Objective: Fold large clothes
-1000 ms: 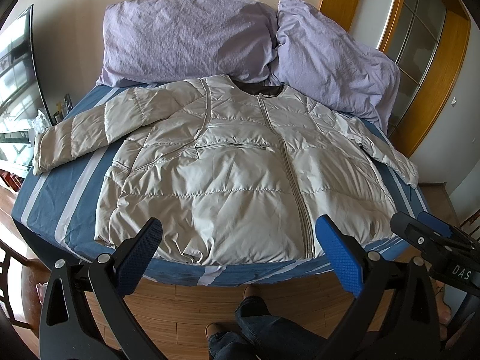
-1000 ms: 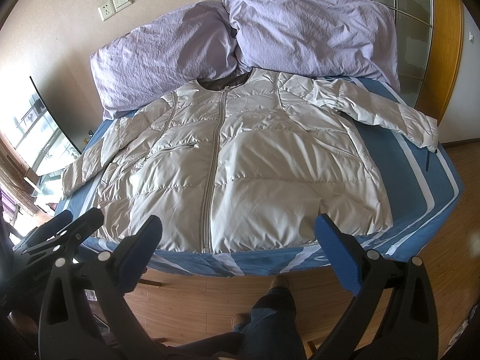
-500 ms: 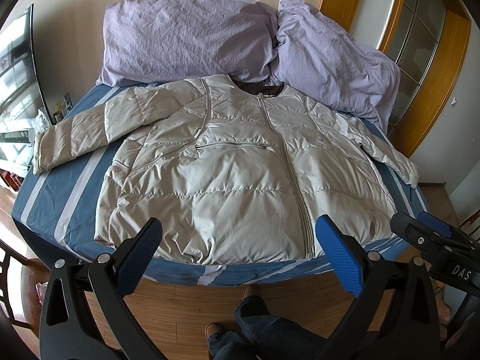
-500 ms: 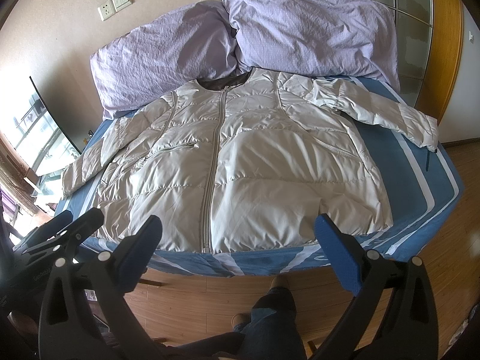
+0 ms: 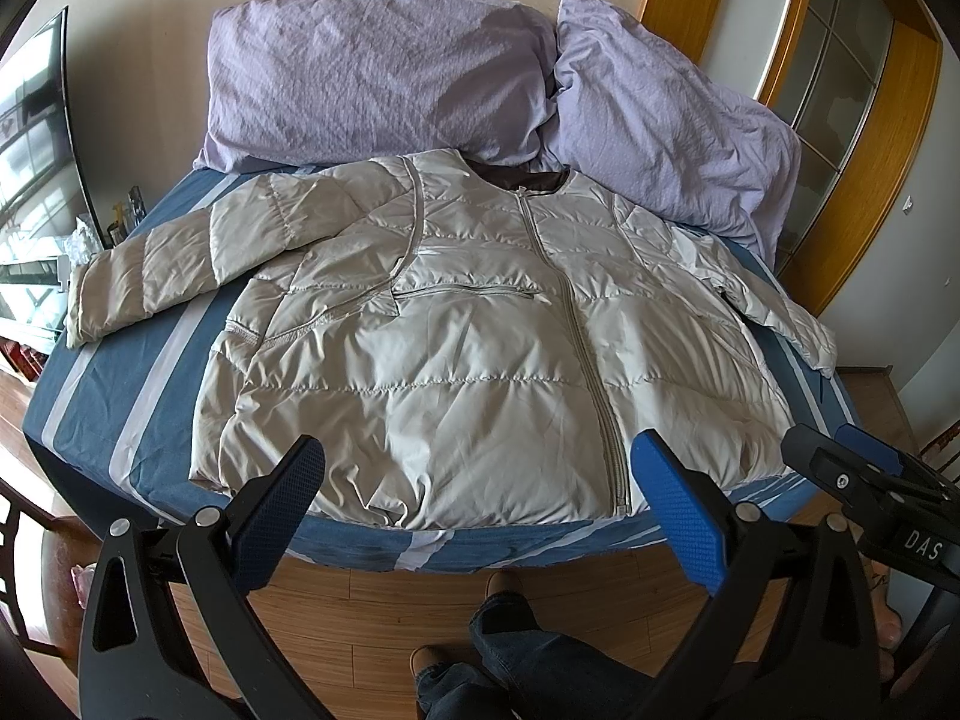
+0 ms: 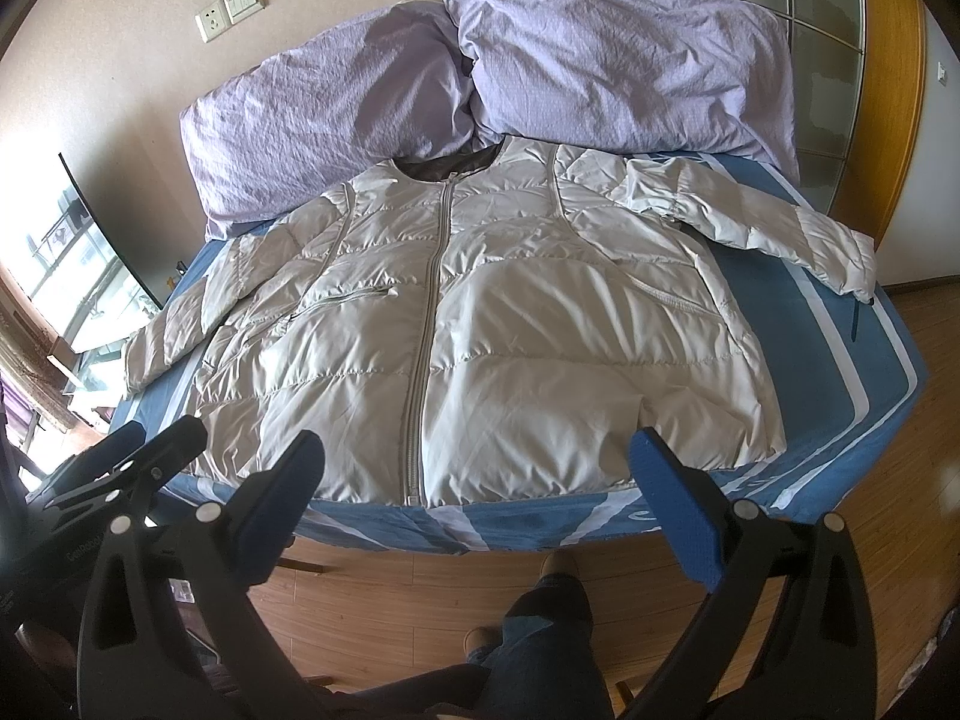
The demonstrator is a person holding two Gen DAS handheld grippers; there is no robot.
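A large silver-beige puffer jacket lies flat and zipped on the bed, front up, collar toward the pillows, both sleeves spread out to the sides. It also shows in the right wrist view. My left gripper is open and empty, held in the air in front of the hem near the bed's near edge. My right gripper is open and empty too, at the same height before the hem. The right gripper also shows at the right edge of the left wrist view.
The bed has a blue sheet with white stripes. Two lilac pillows lean on the wall behind the jacket. A wooden floor and the person's legs are below. A wooden door frame stands at right.
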